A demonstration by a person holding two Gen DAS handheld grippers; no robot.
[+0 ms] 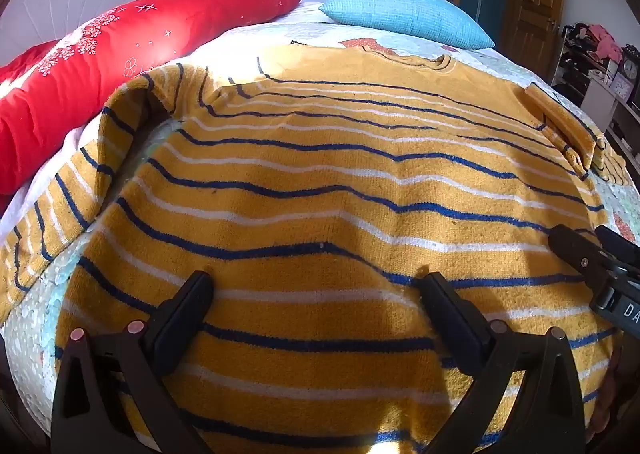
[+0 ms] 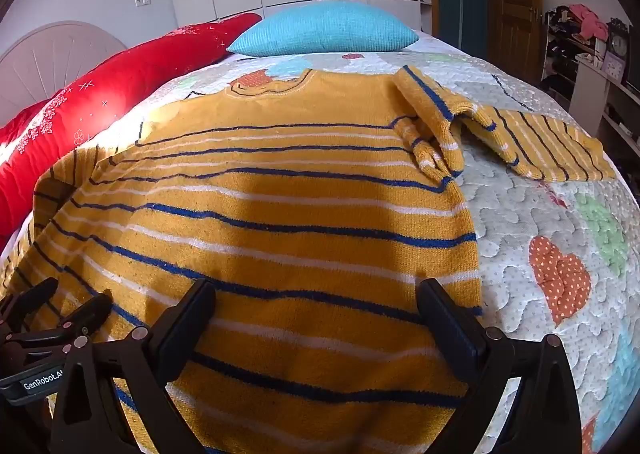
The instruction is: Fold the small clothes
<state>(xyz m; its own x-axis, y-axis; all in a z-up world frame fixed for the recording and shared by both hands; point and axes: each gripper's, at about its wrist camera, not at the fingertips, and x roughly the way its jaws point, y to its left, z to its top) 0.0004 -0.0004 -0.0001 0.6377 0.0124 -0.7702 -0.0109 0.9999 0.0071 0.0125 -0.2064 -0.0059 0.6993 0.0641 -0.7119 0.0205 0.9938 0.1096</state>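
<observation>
From the left wrist view, the left claw (image 1: pixel 316 294) hangs spread wide over the lower body of the mustard striped sweater (image 1: pixel 320 181), nothing pinched between its fingers, which hover just above the knit. The sweater lies flat on the quilted bed (image 1: pixel 36 318), neckline (image 1: pixel 424 61) away from the claw and hem toward it, so its long axis runs straight ahead. Its left sleeve (image 1: pixel 72 181) trails down and outward at this claw's left, which I judge makes this the nearer hand for that sleeve. The other claw's tip pokes in at the right edge. From the right wrist view, the right claw (image 2: pixel 316 298) is likewise spread and empty, over the sweater's hem near its right side seam. The right sleeve (image 2: pixel 532 141) lies crumpled, then stretched sideways across the quilt, ahead and to the right of this claw, well apart from it. A blue pillow (image 2: pixel 324 29) sits beyond the neckline.
</observation>
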